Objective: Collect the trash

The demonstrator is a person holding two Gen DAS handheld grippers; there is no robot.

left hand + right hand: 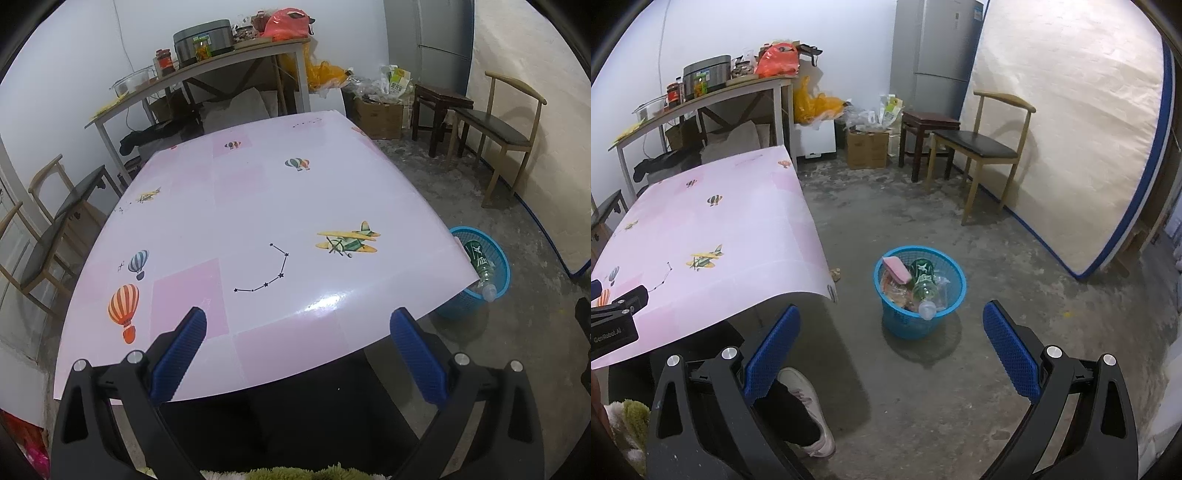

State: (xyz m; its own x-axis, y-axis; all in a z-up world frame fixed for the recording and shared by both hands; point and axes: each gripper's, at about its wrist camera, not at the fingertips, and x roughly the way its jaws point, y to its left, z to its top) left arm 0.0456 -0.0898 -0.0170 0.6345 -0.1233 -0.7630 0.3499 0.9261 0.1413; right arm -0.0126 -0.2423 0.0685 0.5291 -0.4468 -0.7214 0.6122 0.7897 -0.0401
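I've got both grippers released, left gripper [297, 354] over the bare surface [258, 206], right gripper [892, 354] aimed at the bin [919, 291] at twelve o'clock, where the trash [923, 284] sits collected, so I judge we're finished.

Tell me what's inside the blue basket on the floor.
The blue basket holds a green-labelled plastic bottle, a pink sponge-like piece and crumpled wrappers. Whatever lies beneath them is covered.

Glossy tablecloth [258, 221], blue plastic mesh basket [905, 325], rough concrete floor [960, 229].
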